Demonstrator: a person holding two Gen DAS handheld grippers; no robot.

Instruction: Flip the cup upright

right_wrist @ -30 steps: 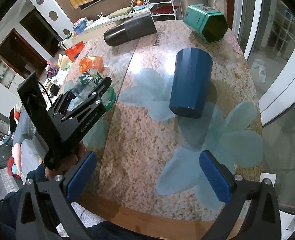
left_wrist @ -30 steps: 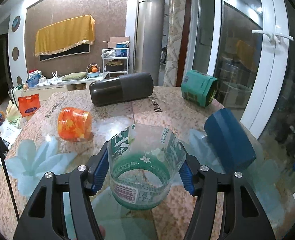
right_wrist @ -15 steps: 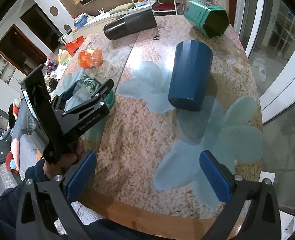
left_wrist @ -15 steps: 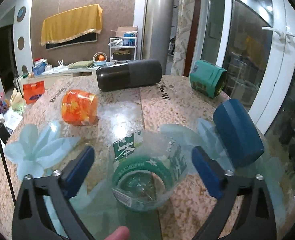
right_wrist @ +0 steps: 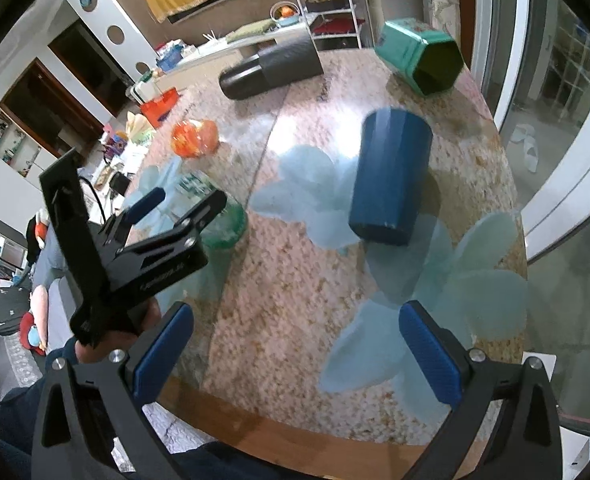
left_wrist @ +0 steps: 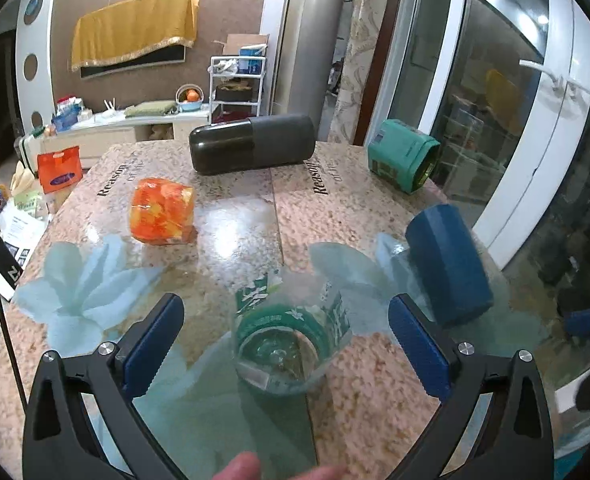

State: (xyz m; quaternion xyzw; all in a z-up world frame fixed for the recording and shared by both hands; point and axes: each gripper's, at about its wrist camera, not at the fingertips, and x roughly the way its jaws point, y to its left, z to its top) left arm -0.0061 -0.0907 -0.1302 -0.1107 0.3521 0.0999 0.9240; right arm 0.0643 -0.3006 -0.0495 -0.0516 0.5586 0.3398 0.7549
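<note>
A clear plastic cup with a green label (left_wrist: pixel 289 344) stands upright on the table, mouth up, between the fingers of my left gripper (left_wrist: pixel 287 344). The left gripper is open and its blue pads are apart from the cup. In the right wrist view the cup (right_wrist: pixel 223 220) sits behind the left gripper (right_wrist: pixel 179 208). A dark blue cup (left_wrist: pixel 447 264) lies on its side to the right; it also shows in the right wrist view (right_wrist: pixel 391 184). My right gripper (right_wrist: pixel 295 352) is open and empty near the table's front edge.
An orange cup (left_wrist: pixel 161 216), a black cylinder (left_wrist: pixel 251 148) and a green hexagonal tin (left_wrist: pixel 401 156) lie on their sides farther back on the speckled table (left_wrist: pixel 235 208). The table's wooden front edge (right_wrist: pixel 295 432) is near. A glass door stands to the right.
My left gripper opened and let go of the clear cup, which now stands on the table. The gripper drew back a little. The right gripper moved slightly.
</note>
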